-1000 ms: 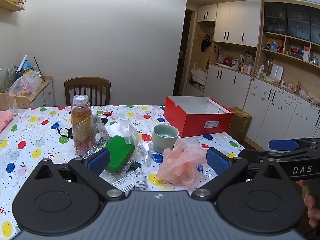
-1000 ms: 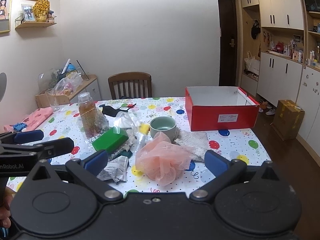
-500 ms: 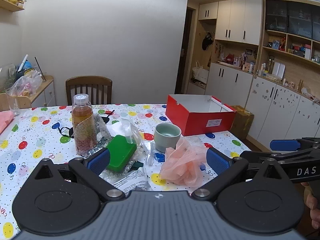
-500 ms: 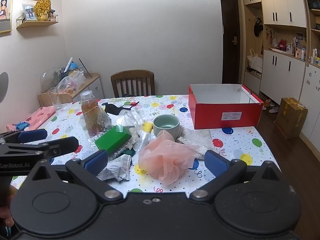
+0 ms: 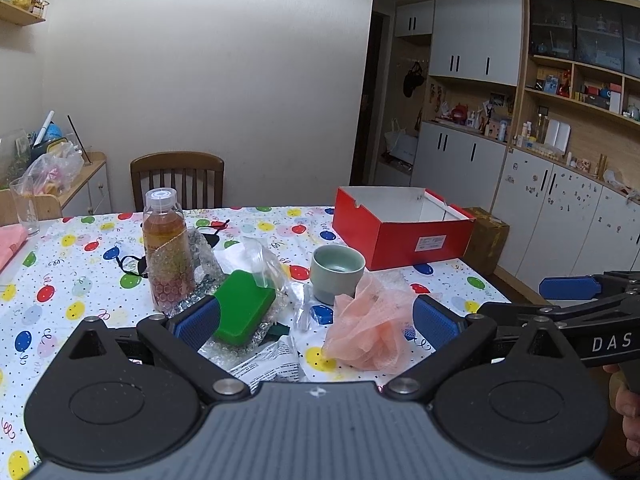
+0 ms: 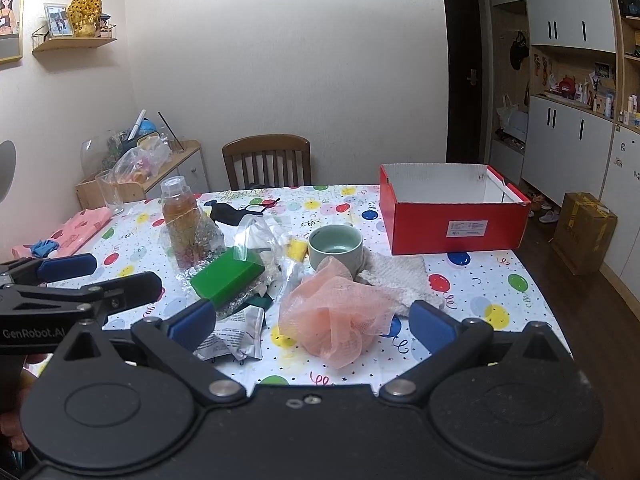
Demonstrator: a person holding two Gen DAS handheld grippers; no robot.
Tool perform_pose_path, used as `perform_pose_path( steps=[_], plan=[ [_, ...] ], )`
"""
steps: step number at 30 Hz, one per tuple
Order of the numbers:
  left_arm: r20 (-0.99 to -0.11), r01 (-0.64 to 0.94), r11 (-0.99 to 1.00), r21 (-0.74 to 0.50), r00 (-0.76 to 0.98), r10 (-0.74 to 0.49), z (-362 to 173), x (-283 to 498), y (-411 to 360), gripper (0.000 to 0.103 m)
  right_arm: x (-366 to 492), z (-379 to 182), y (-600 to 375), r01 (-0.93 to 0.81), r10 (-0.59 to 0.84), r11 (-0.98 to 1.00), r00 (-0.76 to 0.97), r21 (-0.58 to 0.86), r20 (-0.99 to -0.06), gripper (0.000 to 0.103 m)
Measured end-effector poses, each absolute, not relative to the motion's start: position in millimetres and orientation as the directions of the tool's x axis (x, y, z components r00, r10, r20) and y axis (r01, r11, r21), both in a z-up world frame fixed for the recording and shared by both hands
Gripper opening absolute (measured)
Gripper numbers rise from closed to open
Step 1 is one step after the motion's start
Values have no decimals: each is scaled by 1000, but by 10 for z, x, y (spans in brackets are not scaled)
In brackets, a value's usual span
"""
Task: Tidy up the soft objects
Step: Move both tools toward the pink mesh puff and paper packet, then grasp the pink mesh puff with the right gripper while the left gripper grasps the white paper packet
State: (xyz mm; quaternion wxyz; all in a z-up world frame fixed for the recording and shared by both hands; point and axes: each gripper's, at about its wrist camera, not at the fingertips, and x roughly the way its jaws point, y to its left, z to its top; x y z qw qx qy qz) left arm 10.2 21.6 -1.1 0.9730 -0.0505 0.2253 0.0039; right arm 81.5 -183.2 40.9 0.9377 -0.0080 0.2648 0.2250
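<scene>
1. On the desk (image 6: 472, 280), under a balloon-print cloth, clutter crowds the near half: a green block (image 6: 226, 276) wrapped in bubble wrap sits at 10 o'clock from the pink mesh puff (image 6: 336, 316), a tea bottle (image 6: 182, 216) stands behind the block at 11 o'clock, and a crumpled foil wrapper (image 6: 236, 336) lies at 9 o'clock, just beside the puff.
2. A pale green cup (image 6: 336, 246) stands at 12 o'clock from the puff, touching or nearly touching its far edge; a white knitted cloth (image 6: 396, 276) lies at 2 o'clock, partly tucked under the puff.
3. A red open box (image 6: 452, 220) sits at the far right of the desk, at 1 o'clock, well apart from the puff, with the cup and the cloth between them.
4. In the right wrist view the right gripper (image 6: 312, 322) has its fingers (image 6: 432, 326) spread wide, pinching nothing; the puff lies on the desk between them, nearer the middle, touching neither.
5. In the left wrist view the left gripper (image 5: 316, 322) likewise has its blue-padded fingers (image 5: 198, 318) spread wide and empty; the mesh puff (image 5: 368, 328) lies toward the 3 o'clock finger, and the green block (image 5: 244, 306) lies behind the 9 o'clock one.
6. The puff is a loose, rumpled bunch with no clear pointing end; its longer spread runs roughly from 10 to 4 o'clock in the right wrist view.
</scene>
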Motion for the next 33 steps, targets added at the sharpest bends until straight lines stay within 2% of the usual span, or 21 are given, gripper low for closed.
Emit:
perform_pose_path(
  steps=[24,33],
  plan=[
    [-462,-32,992,-120,887,-27,-203,356,446,103,1072,390,-1685,-451,427,888,728,94,-537,103],
    [-564,-111,986,-127,825,21,-613,584,608,103,1380,211,-1737,-474,433,876,687,91,-584,103]
  ],
)
